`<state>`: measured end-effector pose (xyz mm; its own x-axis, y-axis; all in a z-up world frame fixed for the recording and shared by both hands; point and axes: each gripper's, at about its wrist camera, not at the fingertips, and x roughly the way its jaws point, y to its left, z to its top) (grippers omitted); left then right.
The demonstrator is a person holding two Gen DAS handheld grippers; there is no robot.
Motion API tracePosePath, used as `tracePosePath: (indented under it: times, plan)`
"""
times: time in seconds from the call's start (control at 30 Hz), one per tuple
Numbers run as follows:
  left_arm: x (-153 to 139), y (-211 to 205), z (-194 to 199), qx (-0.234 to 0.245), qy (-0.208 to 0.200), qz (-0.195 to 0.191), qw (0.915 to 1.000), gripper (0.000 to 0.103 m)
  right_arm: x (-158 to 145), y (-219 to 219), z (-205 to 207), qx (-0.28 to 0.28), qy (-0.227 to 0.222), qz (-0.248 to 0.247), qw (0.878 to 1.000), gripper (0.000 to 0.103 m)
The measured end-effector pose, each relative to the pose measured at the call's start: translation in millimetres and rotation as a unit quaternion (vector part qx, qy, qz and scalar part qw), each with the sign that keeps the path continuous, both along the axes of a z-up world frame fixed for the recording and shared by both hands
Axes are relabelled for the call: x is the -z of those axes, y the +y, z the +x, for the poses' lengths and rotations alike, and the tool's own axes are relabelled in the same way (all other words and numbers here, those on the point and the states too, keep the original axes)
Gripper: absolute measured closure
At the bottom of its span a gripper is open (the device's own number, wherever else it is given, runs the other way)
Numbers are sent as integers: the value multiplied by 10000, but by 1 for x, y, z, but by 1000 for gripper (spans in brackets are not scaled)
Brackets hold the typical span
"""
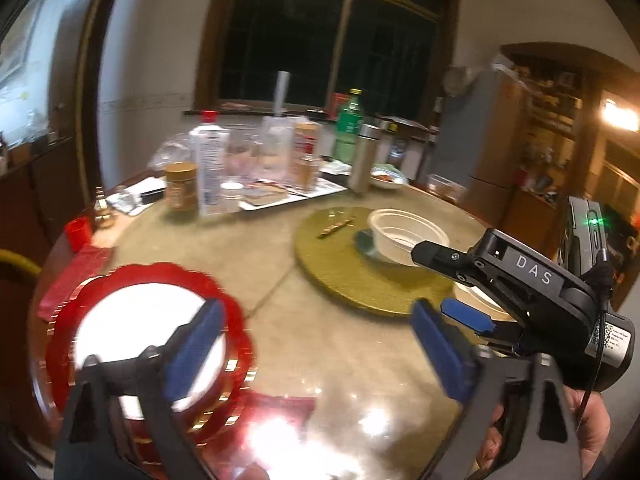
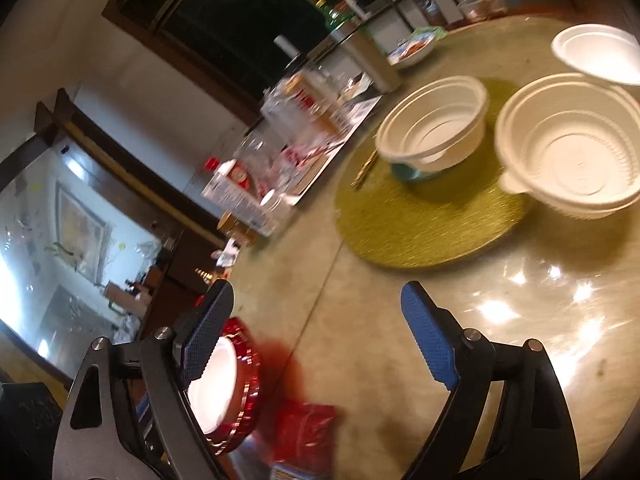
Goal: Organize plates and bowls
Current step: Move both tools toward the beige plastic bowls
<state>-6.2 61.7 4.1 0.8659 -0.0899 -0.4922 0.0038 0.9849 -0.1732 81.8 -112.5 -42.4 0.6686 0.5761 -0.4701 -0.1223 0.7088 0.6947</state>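
- White plastic bowls (image 2: 568, 152) sit on and beside the green mat (image 2: 420, 220); a red-rimmed plate (image 1: 148, 344) lies near the table (image 1: 340, 360) edge.
- Left hand-held gripper (image 1: 316, 352) and right hand-held gripper (image 2: 316, 340) hover spread, empty.
- Risk: a light bowl could skid if nudged.

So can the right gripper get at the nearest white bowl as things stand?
Probably yes: the right gripper is open and empty, and only bare table lies between it and the nearest white bowl.
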Motion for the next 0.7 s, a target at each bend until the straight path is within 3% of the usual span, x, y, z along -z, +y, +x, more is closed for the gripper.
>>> tracePosePath:
  times: [0.27,0.37,0.43,0.47,0.7]
  plan:
    - [15,-30,24,1138,143,-323,9929,0,-1,-44,-25,647,-273,-999,9925,16]
    - [15,-39,22,1063,-84,126,9942,0,-3,-60,-35,865,-299,-1356,9865,14]
    - [14,-47,21,1142,-164,429,9924,0,-2,-68,-37,966,-263,-1470,9840,0]
    - [13,-48,22,1161,-159,463,9920,0,-2,-70,-37,995,-230,-1521,9831,0]
    - [14,-48,36,1321,247,66,9909,0,9,-81,-34,851,414,-1836,9784,0]
